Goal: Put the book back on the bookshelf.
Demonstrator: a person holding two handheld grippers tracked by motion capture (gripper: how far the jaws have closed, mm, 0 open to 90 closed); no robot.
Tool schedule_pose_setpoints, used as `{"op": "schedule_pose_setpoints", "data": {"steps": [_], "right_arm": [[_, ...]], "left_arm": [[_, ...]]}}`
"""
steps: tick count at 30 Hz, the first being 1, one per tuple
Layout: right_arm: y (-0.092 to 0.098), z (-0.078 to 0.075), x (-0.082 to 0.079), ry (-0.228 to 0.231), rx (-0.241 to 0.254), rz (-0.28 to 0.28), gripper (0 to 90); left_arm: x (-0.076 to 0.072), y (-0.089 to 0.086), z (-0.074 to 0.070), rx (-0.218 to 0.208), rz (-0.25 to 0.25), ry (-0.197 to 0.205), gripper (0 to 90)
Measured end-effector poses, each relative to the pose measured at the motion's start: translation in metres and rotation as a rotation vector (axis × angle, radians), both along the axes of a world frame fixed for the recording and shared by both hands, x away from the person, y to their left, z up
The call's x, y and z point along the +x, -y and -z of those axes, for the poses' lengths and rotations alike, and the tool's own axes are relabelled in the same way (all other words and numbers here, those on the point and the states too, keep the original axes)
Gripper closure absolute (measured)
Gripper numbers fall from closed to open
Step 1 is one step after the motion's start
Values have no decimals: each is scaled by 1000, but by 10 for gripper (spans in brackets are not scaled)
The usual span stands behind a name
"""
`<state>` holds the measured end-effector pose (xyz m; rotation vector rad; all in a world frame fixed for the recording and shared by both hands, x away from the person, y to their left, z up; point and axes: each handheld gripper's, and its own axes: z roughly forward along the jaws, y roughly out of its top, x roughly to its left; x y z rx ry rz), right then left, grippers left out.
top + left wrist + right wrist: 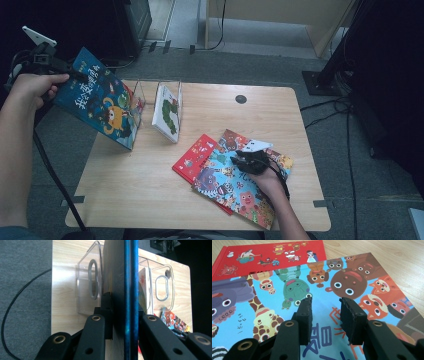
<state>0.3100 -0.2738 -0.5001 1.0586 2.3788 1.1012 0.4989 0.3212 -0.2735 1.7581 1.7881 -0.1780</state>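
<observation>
My left gripper (pixel 64 75) is at the far left, off the table's corner, shut on a blue picture book (pixel 100 100) with an orange monster on its cover. The left gripper view (pixel 125 315) has this book (pixel 131 285) edge-on between the jaws, above a clear acrylic book stand (pixel 90 282). One slot of the stand (pixel 141 95) holds a white book (pixel 167 111) upright. My right gripper (pixel 247 159) sits low over a light-blue animal book (pixel 235 187) at the front right. Its jaws (pixel 325 307) are apart with nothing between them, just above that cover (pixel 352 277).
A red book (pixel 192 156) lies under the light-blue one, and another colourful book (pixel 235 141) lies beneath them towards the back. The wooden table (pixel 145 185) has a dark round hole (pixel 241 99) at the back. Cables and stand feet lie on the grey floor to the right.
</observation>
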Motion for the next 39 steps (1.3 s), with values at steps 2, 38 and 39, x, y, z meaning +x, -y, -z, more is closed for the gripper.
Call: {"op": "schedule_pose_setpoints", "data": {"steps": [2,38,39], "right_arm": [[0,0,0,0,0,1,618],[16,-8,11,-18,78,32,609],[16,-10,12,-19,69,31,609]], "left_arm": [[0,0,0,-3,6,9,794],[-120,-9,6,2,58,133,431],[-125,-8,8,7,58,136,431]]}}
